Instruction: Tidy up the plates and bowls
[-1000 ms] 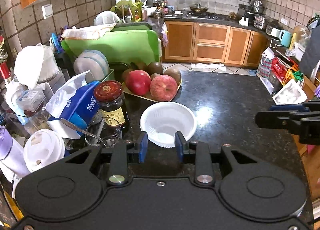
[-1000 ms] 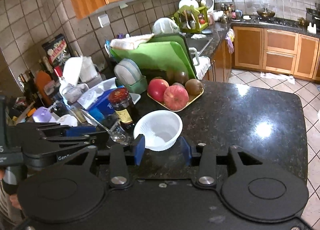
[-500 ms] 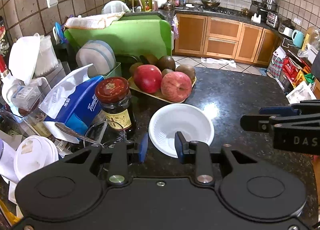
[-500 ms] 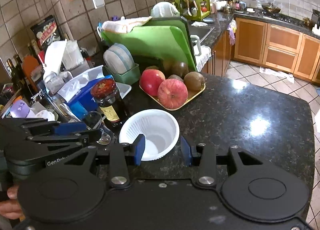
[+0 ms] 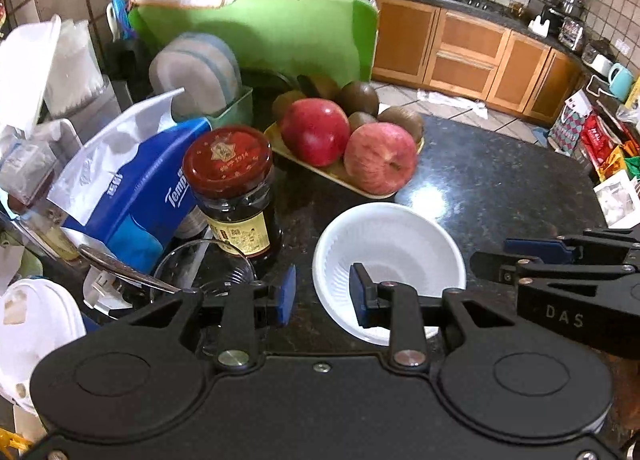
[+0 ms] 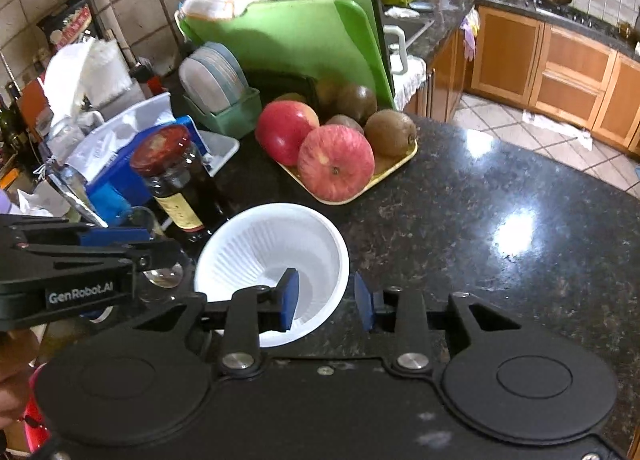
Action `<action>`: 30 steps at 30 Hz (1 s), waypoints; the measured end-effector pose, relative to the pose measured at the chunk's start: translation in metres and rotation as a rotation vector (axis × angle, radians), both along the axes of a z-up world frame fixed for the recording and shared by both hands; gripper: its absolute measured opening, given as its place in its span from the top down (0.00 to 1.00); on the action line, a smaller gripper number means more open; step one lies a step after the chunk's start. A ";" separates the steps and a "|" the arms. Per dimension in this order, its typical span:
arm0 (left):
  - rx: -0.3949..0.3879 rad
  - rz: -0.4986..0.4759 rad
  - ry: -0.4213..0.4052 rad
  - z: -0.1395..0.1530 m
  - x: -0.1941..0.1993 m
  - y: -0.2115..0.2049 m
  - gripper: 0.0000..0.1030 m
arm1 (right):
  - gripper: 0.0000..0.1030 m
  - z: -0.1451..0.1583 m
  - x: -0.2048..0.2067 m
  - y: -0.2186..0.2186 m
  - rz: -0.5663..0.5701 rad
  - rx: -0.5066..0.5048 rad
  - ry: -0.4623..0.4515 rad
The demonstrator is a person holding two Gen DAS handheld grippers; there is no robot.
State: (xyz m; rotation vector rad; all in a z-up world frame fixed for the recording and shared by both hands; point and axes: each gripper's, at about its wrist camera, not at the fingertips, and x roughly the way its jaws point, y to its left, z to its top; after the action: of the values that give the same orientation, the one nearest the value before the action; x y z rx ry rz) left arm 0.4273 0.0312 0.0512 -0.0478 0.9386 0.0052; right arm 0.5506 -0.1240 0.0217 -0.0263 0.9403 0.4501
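Observation:
A white ribbed plastic bowl (image 5: 390,260) sits on the dark granite counter (image 5: 500,195); it also shows in the right wrist view (image 6: 272,256). My left gripper (image 5: 322,292) is open, its jaws astride the bowl's left rim. My right gripper (image 6: 326,300) is open, its jaws astride the bowl's right rim. Each gripper shows side-on in the other's view. Grey-blue plates (image 5: 200,71) stand upright in a green rack (image 6: 236,115) behind.
A red-lidded jar (image 5: 236,187), a glass cup (image 5: 204,272) with a spoon, and a blue tissue pack (image 5: 132,195) crowd the left. A yellow tray of apples and kiwis (image 5: 352,147) lies behind the bowl. Green cutting boards (image 5: 280,27) lean at the back.
Both grippers have moved forward and down toward the bowl. Each now has one finger over the bowl's inside and one outside its rim.

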 end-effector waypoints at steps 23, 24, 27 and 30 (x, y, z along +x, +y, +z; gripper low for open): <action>0.020 0.019 0.089 -0.043 0.040 -0.008 0.61 | 0.70 -0.052 0.030 0.010 -0.007 0.006 0.083; 0.022 0.017 0.093 -0.045 0.040 -0.009 0.61 | 0.71 -0.054 0.030 0.011 -0.005 0.001 0.082; 0.031 0.009 0.105 -0.050 0.044 -0.012 0.61 | 0.76 -0.057 0.031 0.014 0.001 -0.004 0.086; 0.036 0.000 0.109 -0.054 0.045 -0.014 0.62 | 0.79 -0.059 0.031 0.014 0.005 -0.001 0.098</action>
State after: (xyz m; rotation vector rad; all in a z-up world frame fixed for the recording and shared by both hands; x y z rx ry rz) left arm 0.4718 0.0174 -0.0025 -0.0140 1.0475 0.0245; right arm 0.5816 -0.1095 -0.0374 -0.0074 1.0369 0.4588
